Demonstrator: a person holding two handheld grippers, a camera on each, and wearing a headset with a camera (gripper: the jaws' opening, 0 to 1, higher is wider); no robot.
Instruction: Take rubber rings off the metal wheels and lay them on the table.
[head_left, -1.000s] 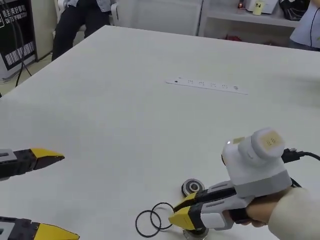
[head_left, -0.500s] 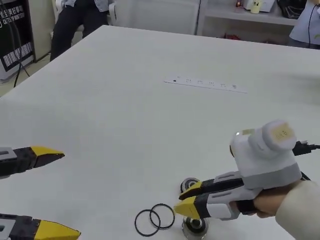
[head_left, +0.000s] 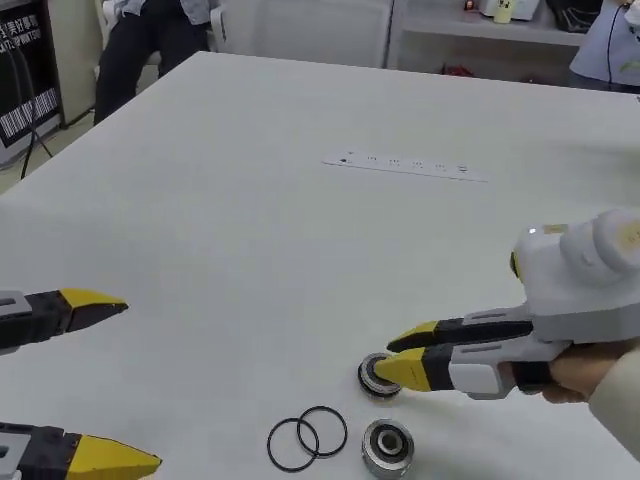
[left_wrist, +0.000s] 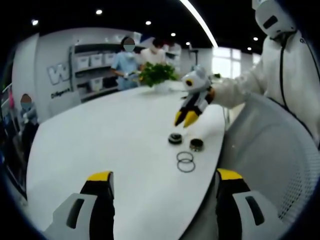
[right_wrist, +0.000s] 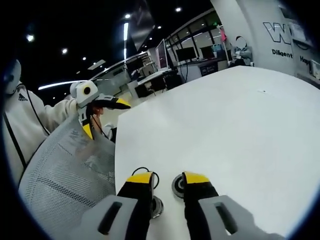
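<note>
Right tool hangs at 1 dark-rimmed wheel near 2 overlapping rings.

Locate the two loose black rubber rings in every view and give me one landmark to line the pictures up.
Head view: the two overlapping black rubber rings lie flat at bottom centre.
Left gripper view: right of centre, stacked one above the other.
Right gripper view: low centre, partly hidden behind a yellow jaw.
Shared landmark: the silver metal wheel sits right beside them.
</note>
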